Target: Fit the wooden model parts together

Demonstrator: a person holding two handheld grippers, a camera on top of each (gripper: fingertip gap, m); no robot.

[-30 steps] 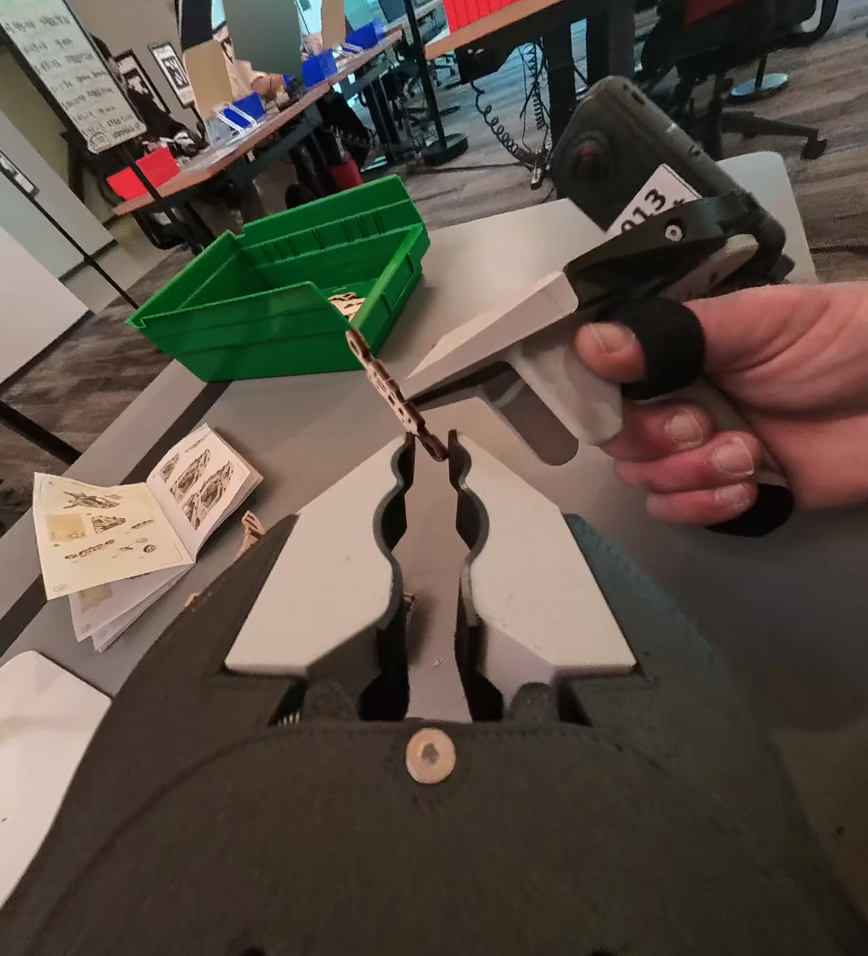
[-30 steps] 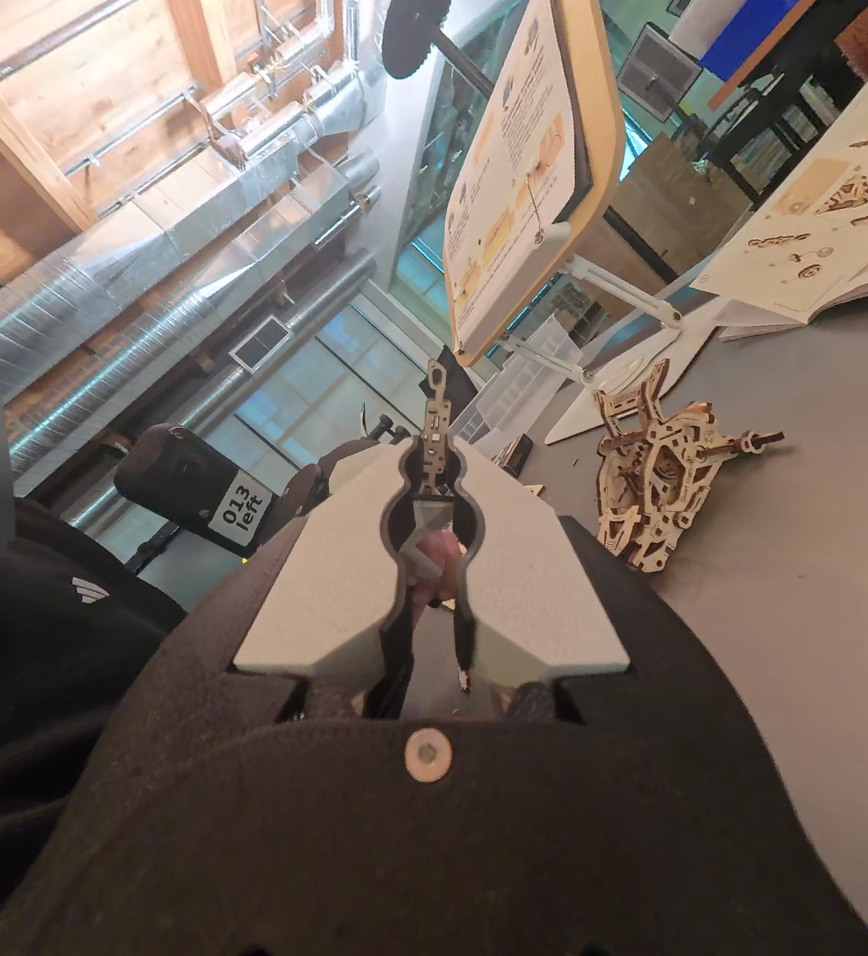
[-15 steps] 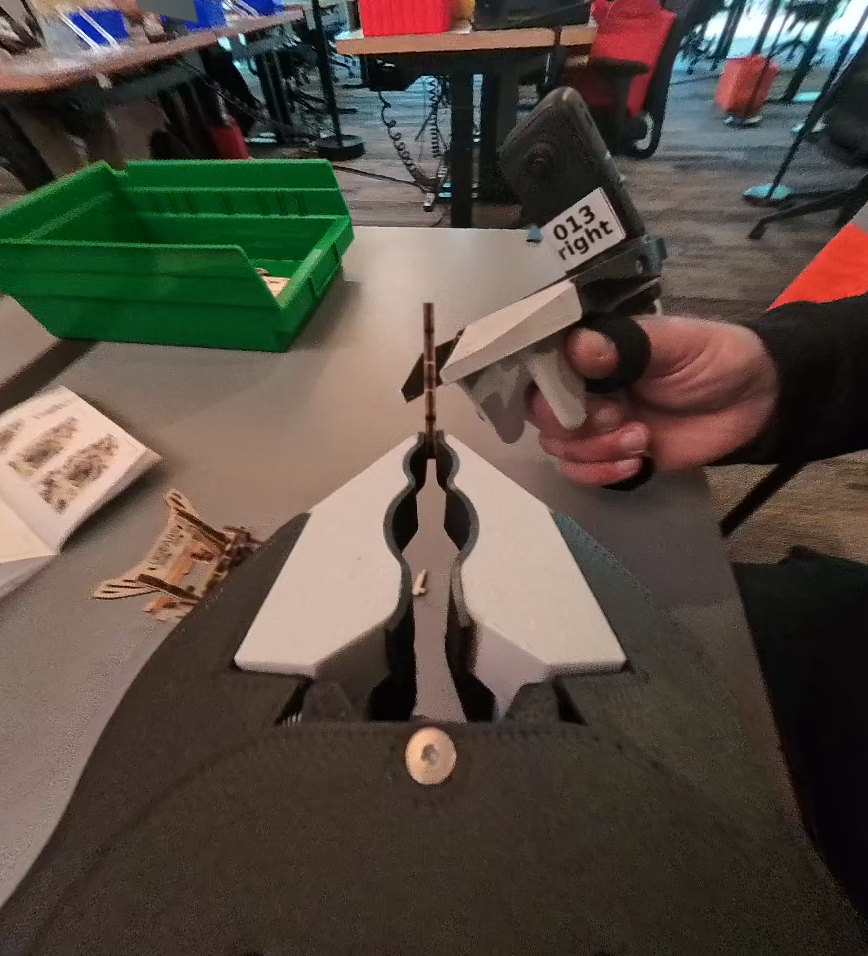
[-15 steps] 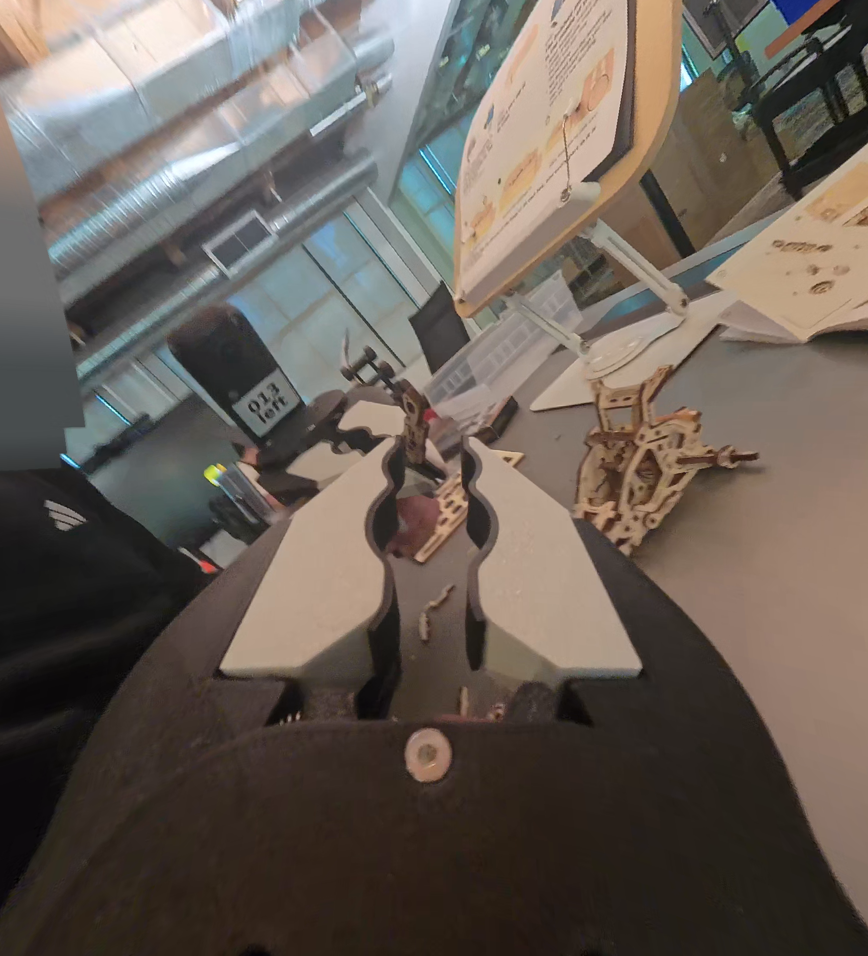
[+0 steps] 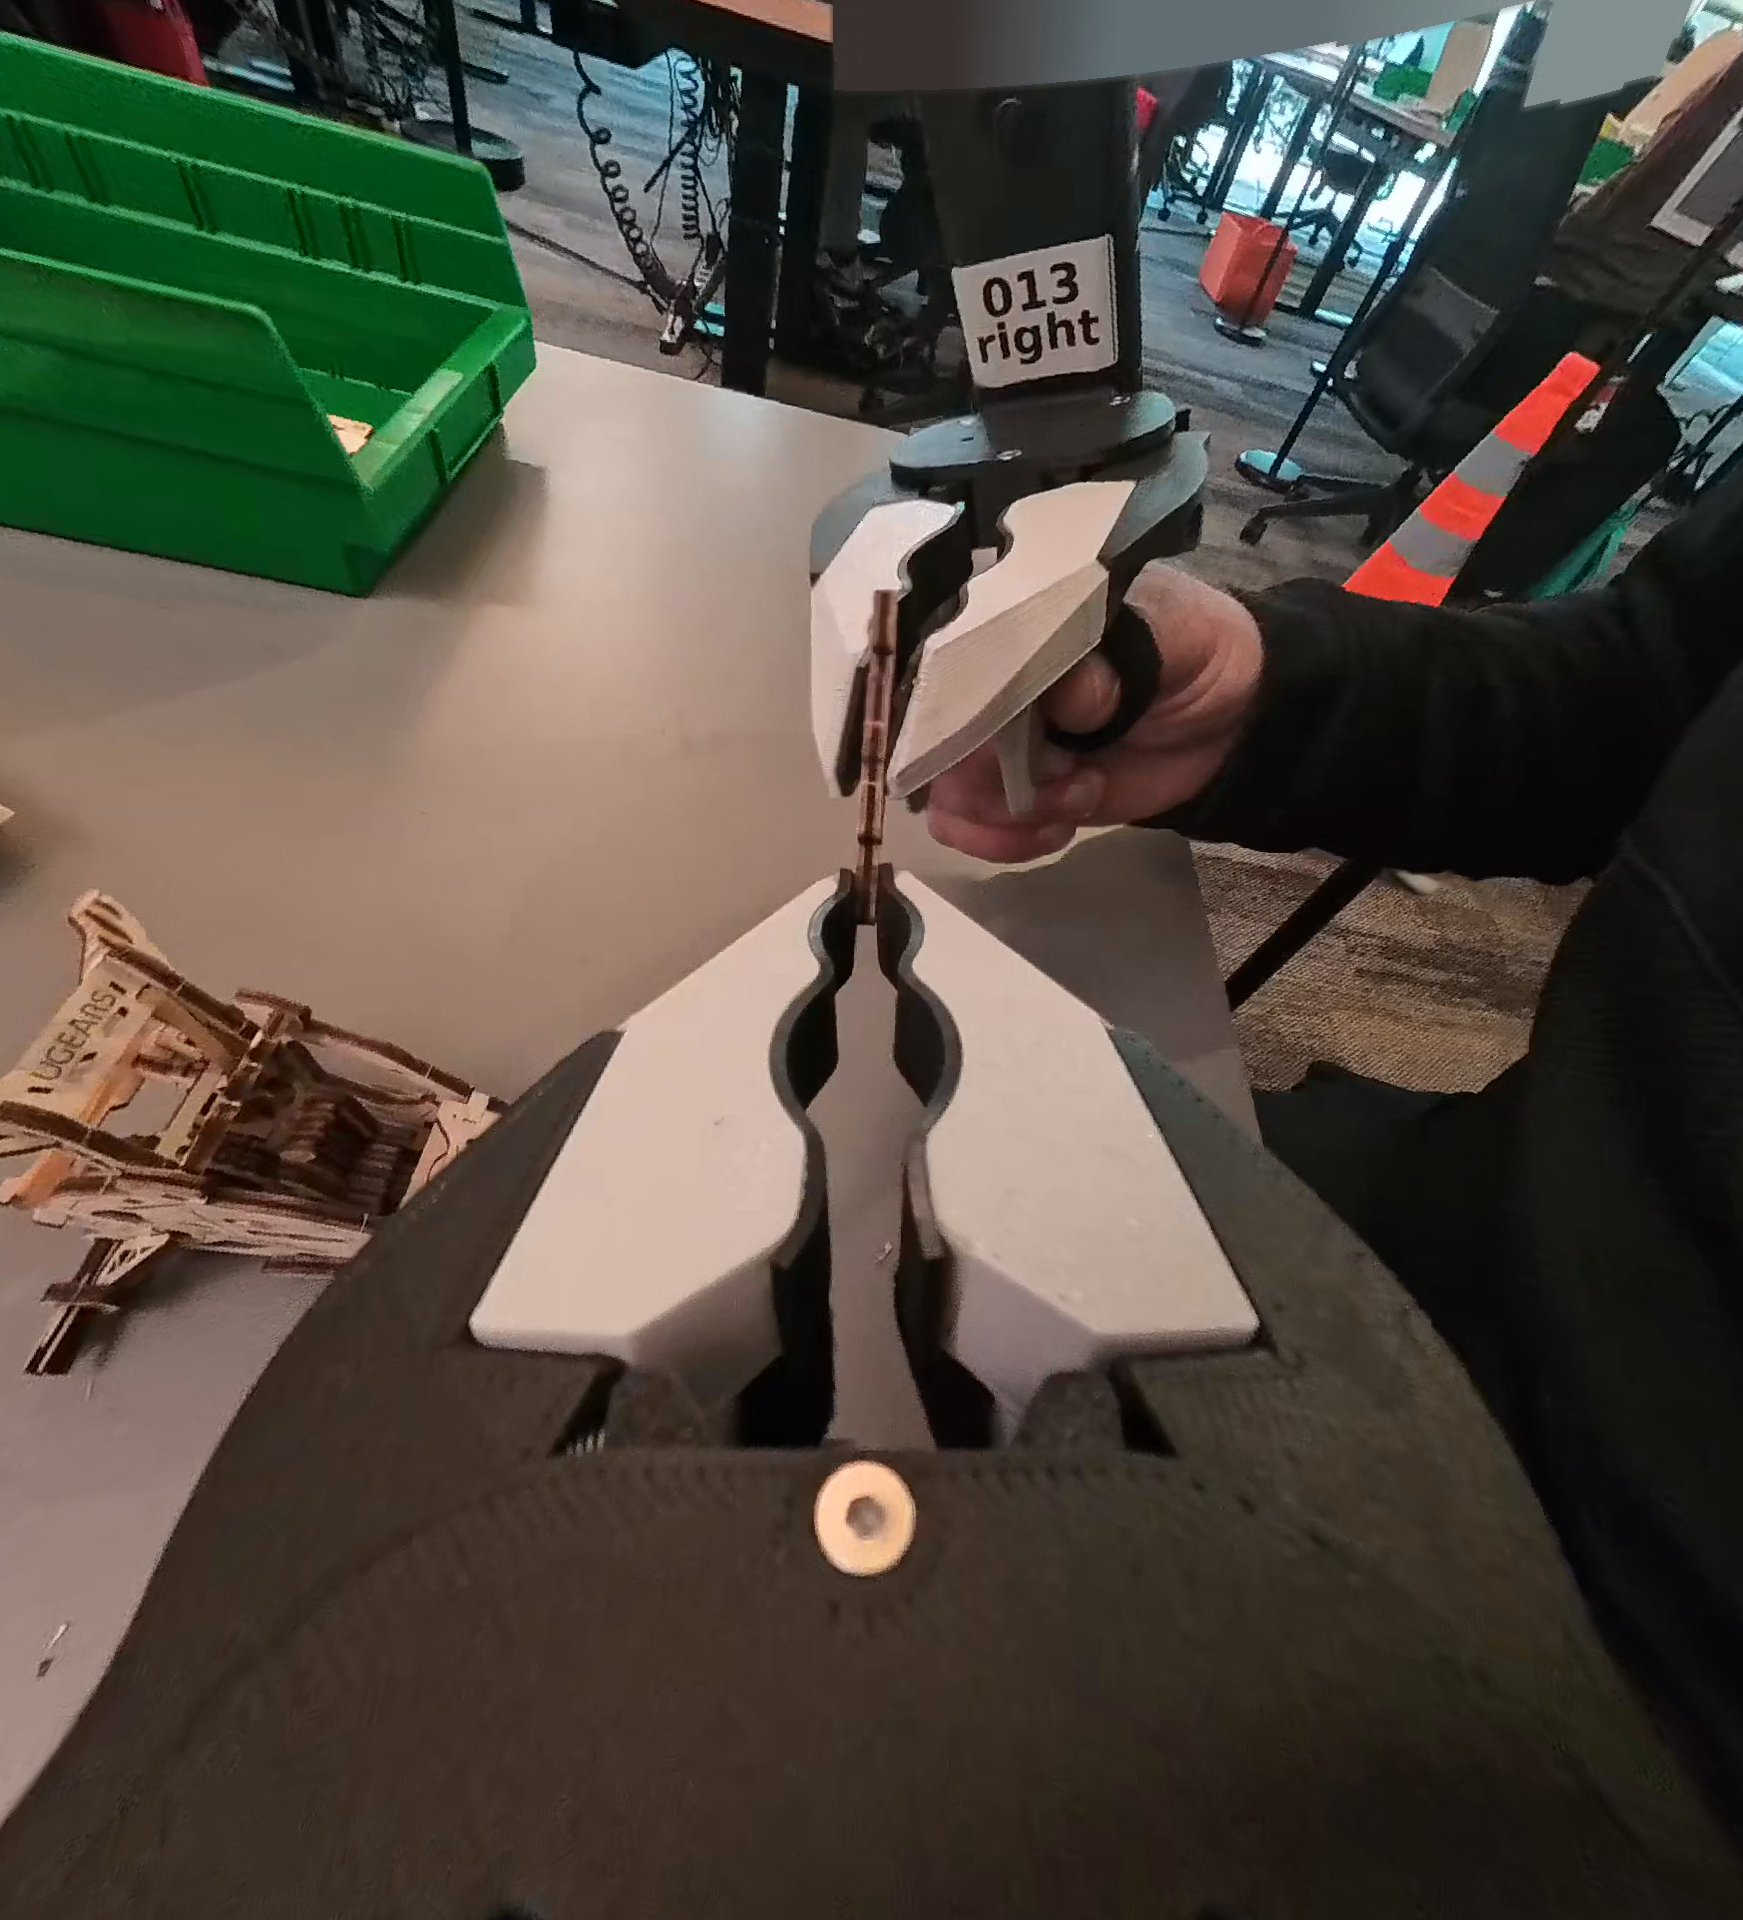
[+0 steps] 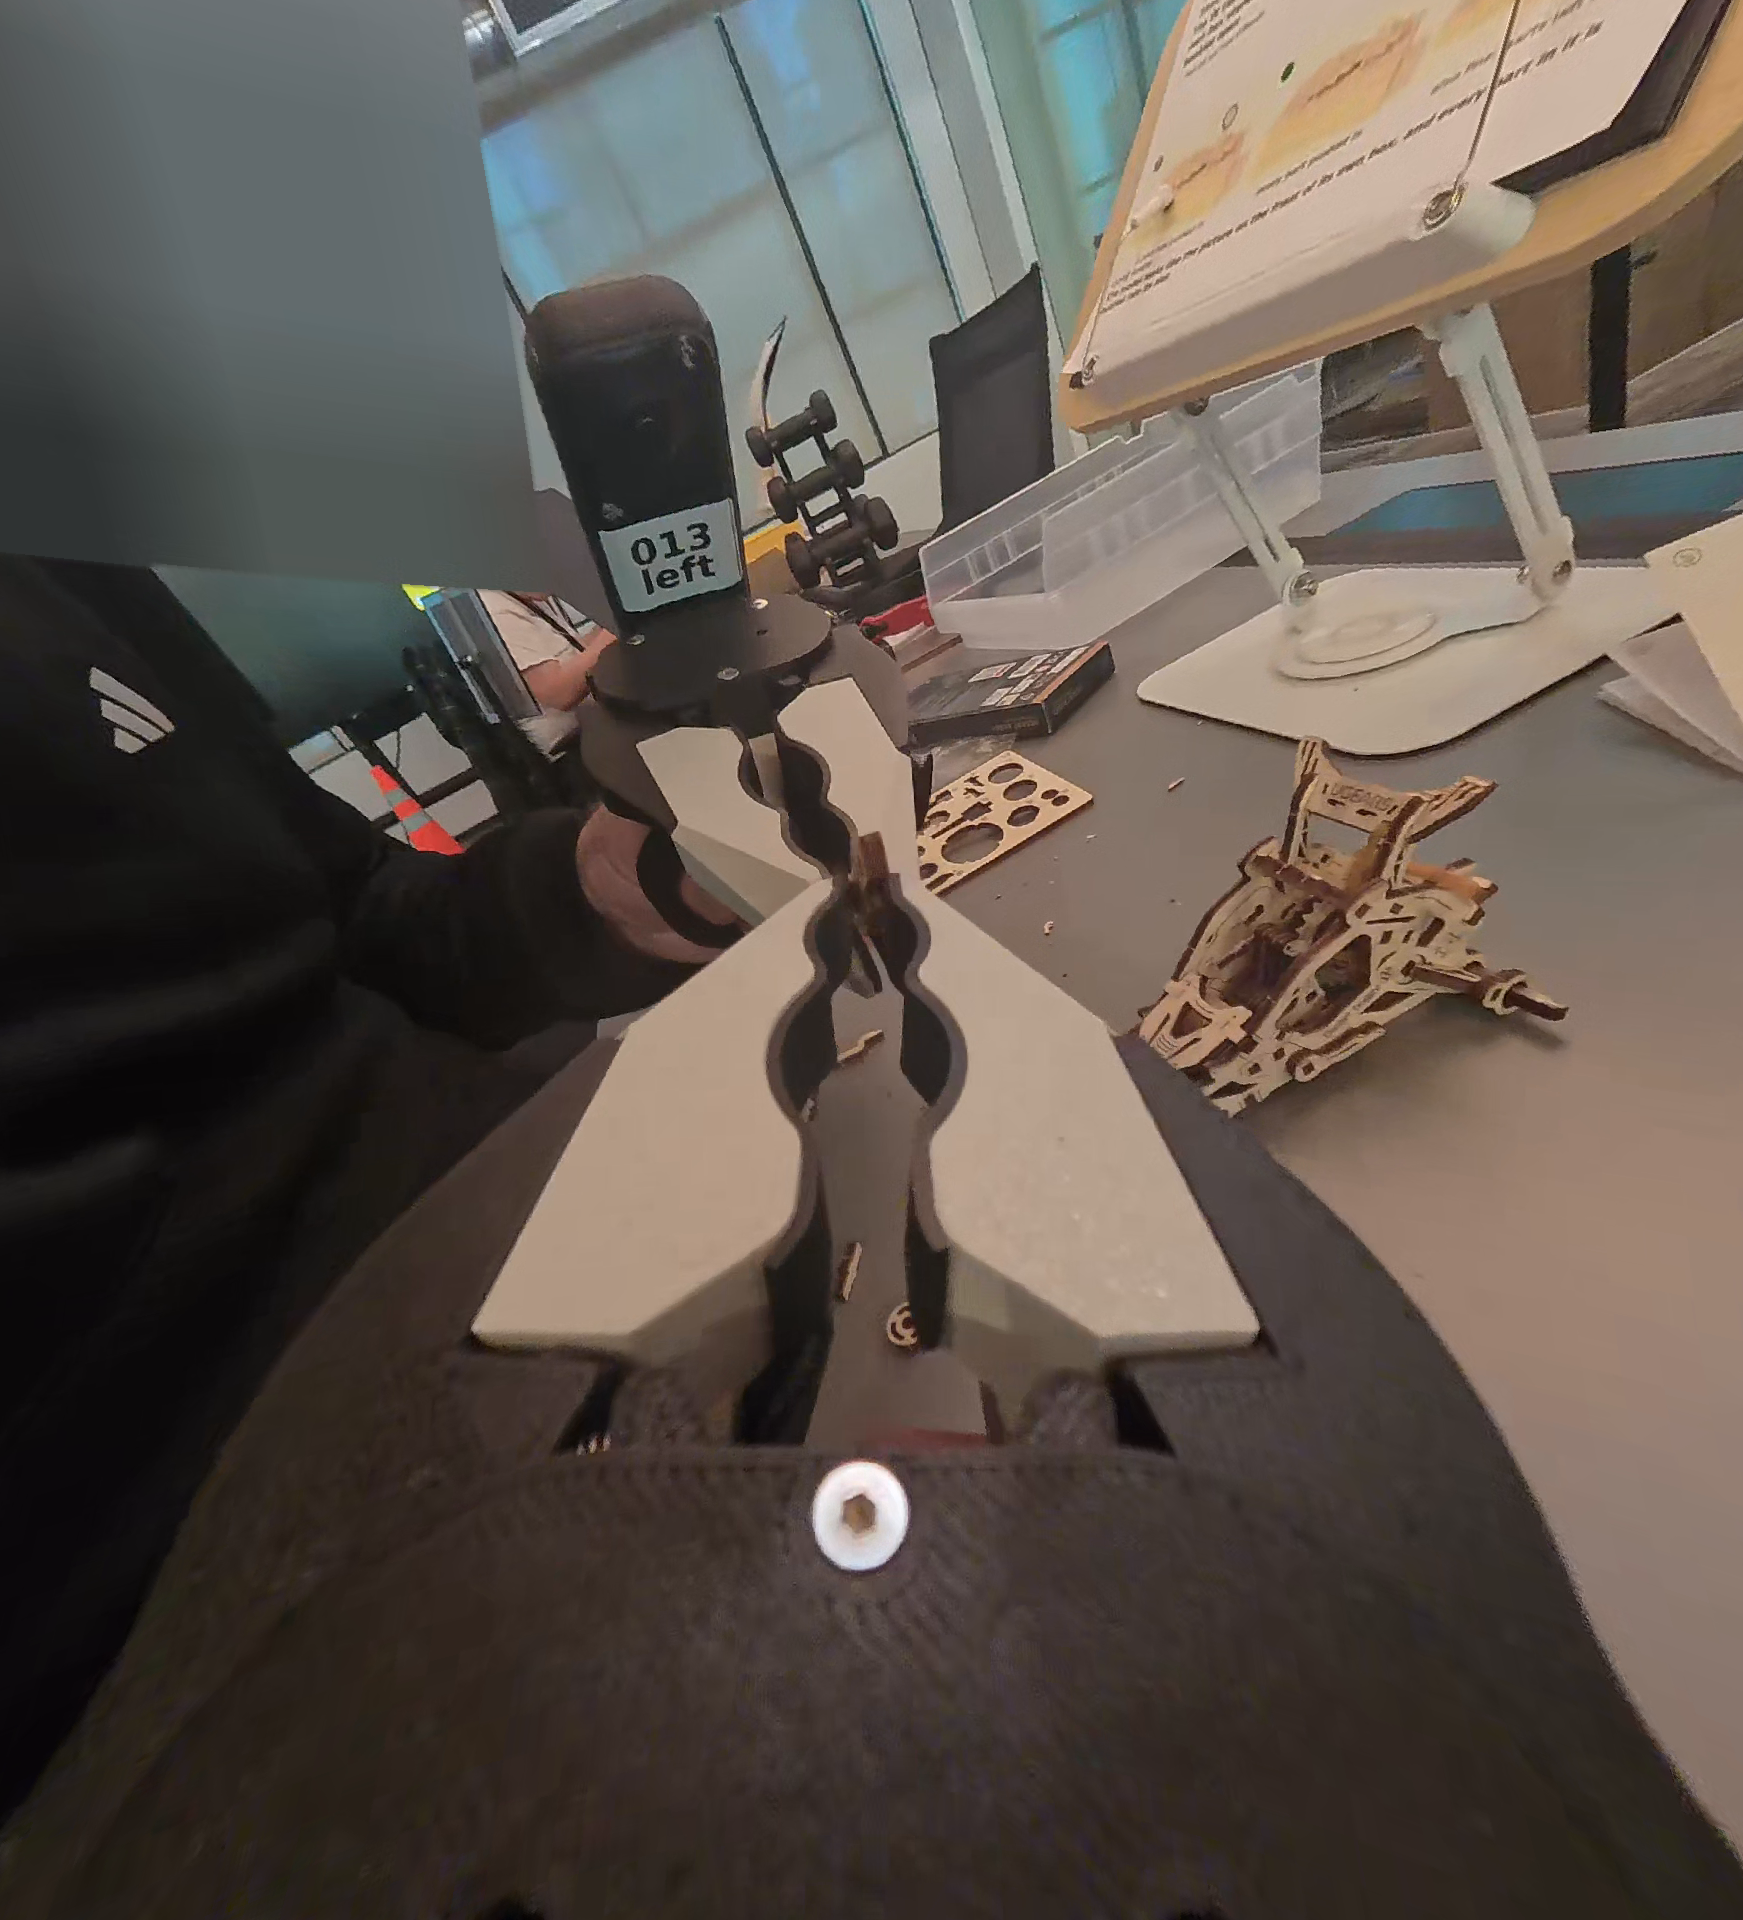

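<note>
Grey table, green bin, office desks behind

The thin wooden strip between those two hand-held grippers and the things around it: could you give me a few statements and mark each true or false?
1. Both hand-held grippers pinch the same wooden strip. True: the left hand-held gripper nips its lower end and the right hand-held gripper holds it higher up.
2. The half-built wooden model is held in the air. False: it lies on the grey table.
3. The green bin stands on the table. True.
4. The strip lies flat on the table. False: it is held upright above it.
5. The page stand lies folded flat. False: it is propped up at a slant.
</note>
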